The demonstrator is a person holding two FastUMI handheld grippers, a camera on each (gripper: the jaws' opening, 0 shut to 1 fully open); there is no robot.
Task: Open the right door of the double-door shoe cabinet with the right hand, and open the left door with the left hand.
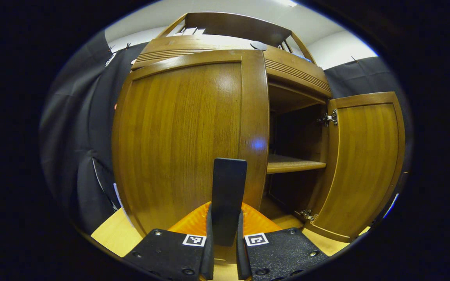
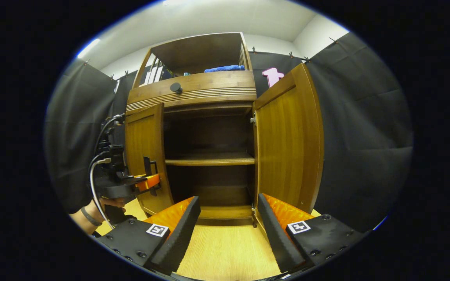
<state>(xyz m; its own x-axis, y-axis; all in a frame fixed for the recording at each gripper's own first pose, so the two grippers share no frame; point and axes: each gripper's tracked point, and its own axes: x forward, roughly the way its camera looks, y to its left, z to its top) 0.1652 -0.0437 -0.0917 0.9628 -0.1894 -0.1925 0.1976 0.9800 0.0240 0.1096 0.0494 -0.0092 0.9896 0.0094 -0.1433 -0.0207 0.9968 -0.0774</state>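
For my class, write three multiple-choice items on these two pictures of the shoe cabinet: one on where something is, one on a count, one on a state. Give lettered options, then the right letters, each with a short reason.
1. Where does the blue cloth lie?
A. on the floor
B. in the open compartment on top of the cabinet
C. on the inner shelf

2. How many inner shelves show between the cabinet's top and bottom?
A. one
B. two
C. three

3. What state is the right door in?
A. shut
B. swung wide open
C. off its hinges

Answers
1 B: in the right gripper view the cloth rests above the drawer knob.
2 A: a single board crosses the dark interior.
3 B: it stands out from the cabinet on its hinges, while the right gripper sits open before the cabinet and the left gripper sits closed by the left door.
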